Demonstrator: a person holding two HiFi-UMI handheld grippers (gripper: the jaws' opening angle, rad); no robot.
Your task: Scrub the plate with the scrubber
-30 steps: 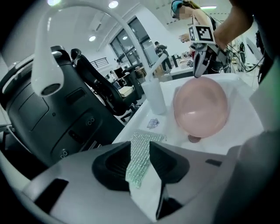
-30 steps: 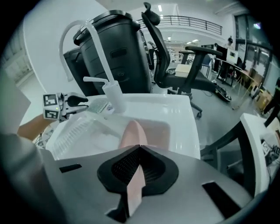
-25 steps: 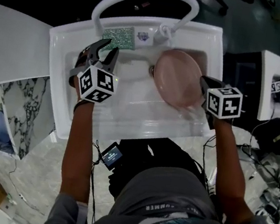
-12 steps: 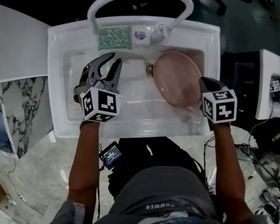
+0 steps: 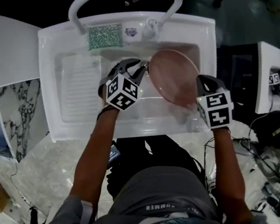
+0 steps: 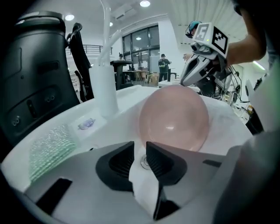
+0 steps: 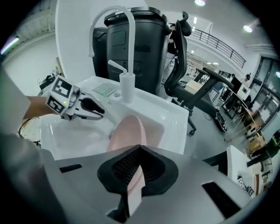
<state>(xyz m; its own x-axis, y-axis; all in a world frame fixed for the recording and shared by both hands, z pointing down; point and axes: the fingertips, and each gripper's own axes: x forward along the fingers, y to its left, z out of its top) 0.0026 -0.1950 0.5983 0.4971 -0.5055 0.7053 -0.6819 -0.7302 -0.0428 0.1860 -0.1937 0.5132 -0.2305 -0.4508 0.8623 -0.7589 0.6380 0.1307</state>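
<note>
**Q:** Sink contents?

**A:** The white moulded sink (image 5: pixel 55 49) holds a round pink plate (image 5: pixel 173 77) tilted on edge. The right gripper (image 7: pixel 138 153) is clenched on its rim.

**Q:** And the left gripper (image 6: pixel 140 151)?

**A:** Its jaws have just been narrowing, with nothing between them, just beside the plate. The green glittery scrubber pad (image 5: pixel 105 37) lies on the sink's back ledge.

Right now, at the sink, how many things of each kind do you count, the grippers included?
sink: 1
faucet: 1
pink plate: 1
green scrubber: 1
grippers: 2 (left gripper, jaws have just been closing with nothing between them; right gripper, jaws shut on the pink plate)
Total: 6
</note>
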